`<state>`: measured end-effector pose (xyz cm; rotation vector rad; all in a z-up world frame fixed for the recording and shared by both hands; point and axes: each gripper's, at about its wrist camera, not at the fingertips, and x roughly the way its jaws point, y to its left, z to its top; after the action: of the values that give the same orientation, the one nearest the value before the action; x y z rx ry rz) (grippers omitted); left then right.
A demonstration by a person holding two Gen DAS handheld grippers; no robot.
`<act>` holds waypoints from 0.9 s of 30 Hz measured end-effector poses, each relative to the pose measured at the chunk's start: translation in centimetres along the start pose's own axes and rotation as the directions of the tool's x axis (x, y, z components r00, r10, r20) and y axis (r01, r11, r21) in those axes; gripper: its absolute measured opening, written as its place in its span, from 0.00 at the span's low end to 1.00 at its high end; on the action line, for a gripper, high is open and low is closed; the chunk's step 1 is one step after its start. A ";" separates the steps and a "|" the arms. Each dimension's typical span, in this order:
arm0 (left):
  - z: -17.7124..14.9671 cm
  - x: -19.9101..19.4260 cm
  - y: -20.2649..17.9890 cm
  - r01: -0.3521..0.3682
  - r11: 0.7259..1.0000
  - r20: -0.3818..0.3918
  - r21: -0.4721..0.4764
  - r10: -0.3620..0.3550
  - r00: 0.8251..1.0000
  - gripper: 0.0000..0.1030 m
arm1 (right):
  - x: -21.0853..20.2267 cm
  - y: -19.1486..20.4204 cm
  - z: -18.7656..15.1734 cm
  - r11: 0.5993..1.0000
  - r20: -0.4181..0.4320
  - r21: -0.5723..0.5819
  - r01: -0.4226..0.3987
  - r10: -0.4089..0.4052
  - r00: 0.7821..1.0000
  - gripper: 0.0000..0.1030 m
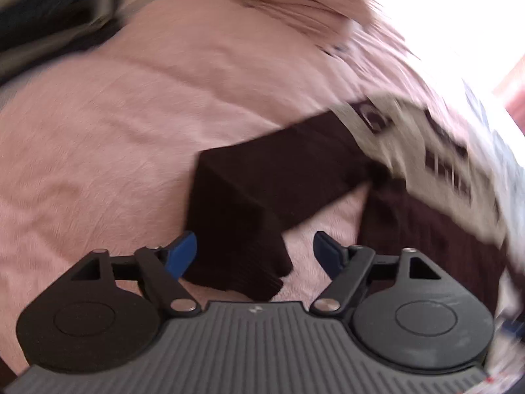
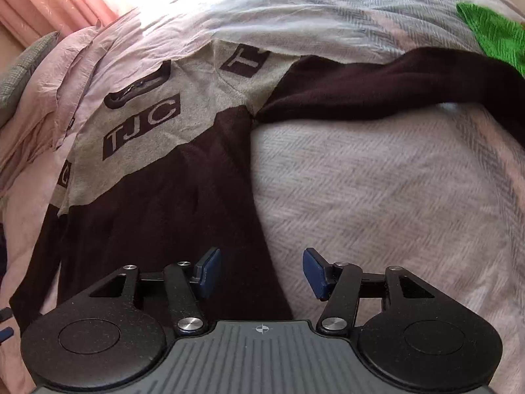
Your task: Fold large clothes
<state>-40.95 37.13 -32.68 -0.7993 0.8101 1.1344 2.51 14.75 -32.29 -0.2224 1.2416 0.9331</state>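
On the pink bedspread (image 1: 115, 131) a dark brown sweater (image 2: 157, 197) lies flat, sleeves out, with the left gripper (image 1: 255, 252) and right gripper (image 2: 261, 272) spread, pinching nothing.

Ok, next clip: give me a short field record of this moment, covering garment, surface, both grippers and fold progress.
garment: dark brown sweater with grey lettered panel, lying spread out
sleeves: one sleeve bent at an angle, other sleeve stretched sideways
surface: pink bedspread
left gripper: open, empty
right gripper: open, empty
fold progress: body unfolded
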 end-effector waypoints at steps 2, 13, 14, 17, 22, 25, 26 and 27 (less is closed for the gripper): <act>-1.1 2.2 -3.2 -0.075 0.969 -0.002 0.236 0.077 0.997 0.71 | -0.1 0.4 -0.8 1.000 -0.001 0.013 0.005 -0.005 1.000 0.51; 4.9 -0.4 12.2 -0.280 0.945 0.102 -0.169 0.299 0.949 0.19 | -2.5 -0.6 -3.3 0.992 0.051 0.096 0.086 -0.092 0.995 0.51; 5.1 -0.8 13.9 -0.277 0.933 0.091 -0.230 0.304 0.948 0.17 | -2.5 -0.8 -3.5 0.990 0.052 0.109 0.088 -0.094 0.994 0.51; 4.1 -1.7 15.3 -0.136 0.943 0.105 -0.305 0.175 0.979 0.41 | -2.5 -0.9 -4.1 0.986 0.051 0.132 0.100 -0.107 0.993 0.51; 2.5 1.2 15.3 -0.039 0.926 0.055 -0.376 0.064 0.996 0.66 | -2.8 -0.6 -4.8 0.987 0.041 0.114 0.114 -0.119 0.992 0.51; 2.4 3.7 17.2 -0.047 0.859 0.034 -0.509 0.074 0.997 0.59 | -3.0 -0.3 -5.3 0.986 0.046 0.101 0.133 -0.138 0.989 0.51; 2.3 4.3 17.7 -0.049 0.830 0.017 -0.555 0.071 0.997 0.38 | -2.9 -0.3 -5.5 0.984 0.042 0.104 0.143 -0.148 0.988 0.51; 2.2 4.5 18.1 -0.051 0.812 0.014 -0.581 0.072 0.997 0.23 | -2.9 -0.3 -5.6 0.983 0.039 0.109 0.149 -0.154 0.987 0.51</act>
<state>-57.09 45.17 -37.88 -1.2623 0.4509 1.4797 -1.30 9.68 -31.88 -0.2067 1.2095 0.7349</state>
